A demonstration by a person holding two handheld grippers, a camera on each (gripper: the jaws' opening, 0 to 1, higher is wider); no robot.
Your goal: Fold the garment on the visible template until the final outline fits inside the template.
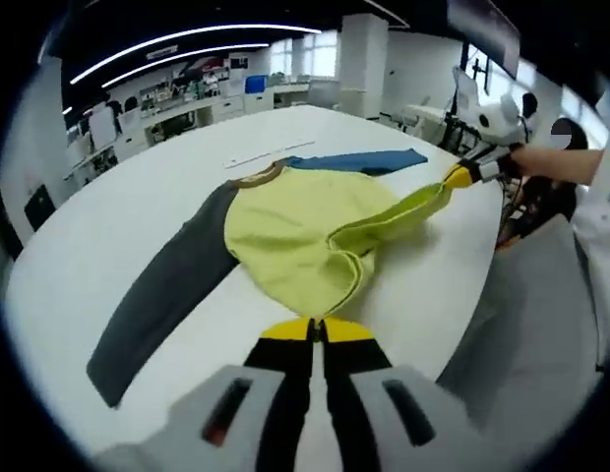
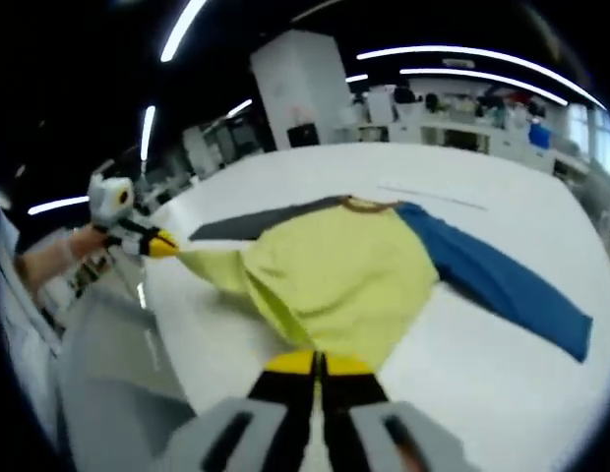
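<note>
Barely begun: shirt [image 1: 305, 231] spread on desk [image 1: 108, 256], sleeves out, both grippers [image 1: 318, 332] [image 2: 318, 366] with fingers closed on its hem corners, template unseen.

No legible text, labels or numbers anywhere; distant lab signage possibly present, too blurred to read.

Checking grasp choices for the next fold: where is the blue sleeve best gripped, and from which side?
Probably the cuff of the blue sleeve: it lies flat and straight, angled away from the yellow body, with bare table around its end. Come in from beyond the cuff, along the sleeve.
</note>
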